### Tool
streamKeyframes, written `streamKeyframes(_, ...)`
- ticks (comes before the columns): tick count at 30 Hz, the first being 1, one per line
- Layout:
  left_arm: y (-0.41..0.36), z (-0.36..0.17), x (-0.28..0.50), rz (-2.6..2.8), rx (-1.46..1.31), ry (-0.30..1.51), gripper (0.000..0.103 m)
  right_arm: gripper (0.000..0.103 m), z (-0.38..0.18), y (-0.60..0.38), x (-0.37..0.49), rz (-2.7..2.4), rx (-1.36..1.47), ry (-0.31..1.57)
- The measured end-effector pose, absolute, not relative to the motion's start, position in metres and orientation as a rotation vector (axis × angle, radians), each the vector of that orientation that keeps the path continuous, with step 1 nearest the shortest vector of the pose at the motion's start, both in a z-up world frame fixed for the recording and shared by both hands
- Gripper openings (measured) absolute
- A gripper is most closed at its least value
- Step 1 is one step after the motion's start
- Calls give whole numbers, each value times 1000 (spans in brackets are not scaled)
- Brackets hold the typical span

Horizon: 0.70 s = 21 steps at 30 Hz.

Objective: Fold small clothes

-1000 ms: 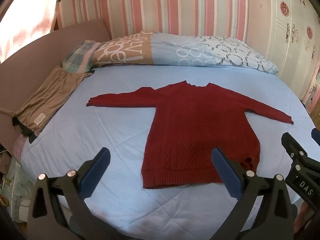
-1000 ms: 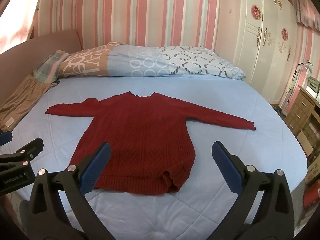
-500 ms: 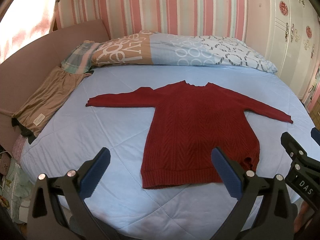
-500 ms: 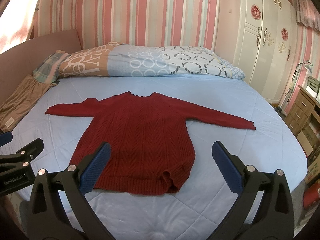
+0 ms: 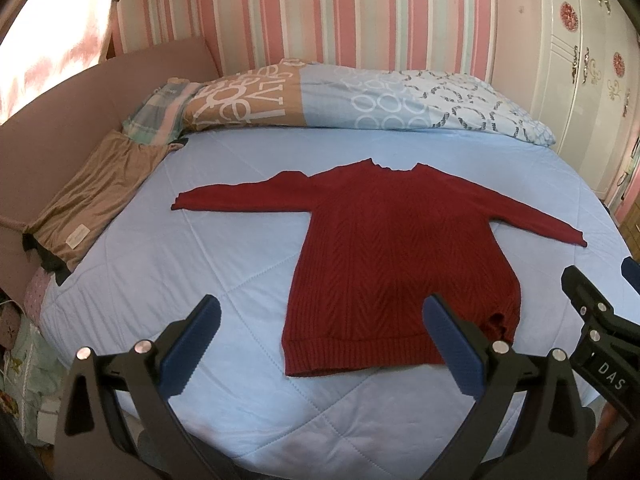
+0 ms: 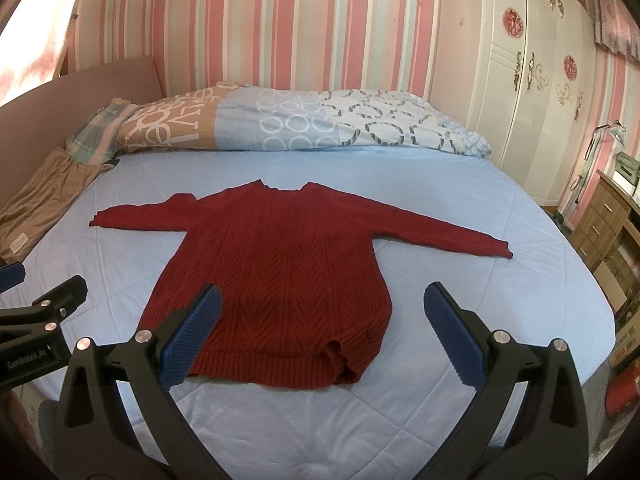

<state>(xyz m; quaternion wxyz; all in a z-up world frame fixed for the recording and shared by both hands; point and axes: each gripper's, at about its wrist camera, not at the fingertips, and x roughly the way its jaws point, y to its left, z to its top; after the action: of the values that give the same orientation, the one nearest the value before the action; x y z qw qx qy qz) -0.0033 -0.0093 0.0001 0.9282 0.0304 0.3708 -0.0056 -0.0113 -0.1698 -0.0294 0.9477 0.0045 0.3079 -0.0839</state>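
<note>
While the sweater (image 5: 404, 256) lies spread flat on the bed (image 5: 208, 264), unfolded, both grippers, left (image 5: 320, 336) and right (image 6: 322, 334), hover near its hem, fingers wide apart and empty; next probably comes gripping a sleeve.

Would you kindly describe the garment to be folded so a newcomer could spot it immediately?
On the light blue bed, below the patterned pillows, lies a dark red sweater, flat with both sleeves spread. Unlike the tan garment at the bed's left edge, it is knitted and central.
</note>
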Motion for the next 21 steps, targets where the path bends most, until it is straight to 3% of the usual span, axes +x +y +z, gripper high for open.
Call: streamKeyframes(21, -7, -22, 12, -21, 64, 798, 101, 100, -53, -170, 7, -169, 7, 670)
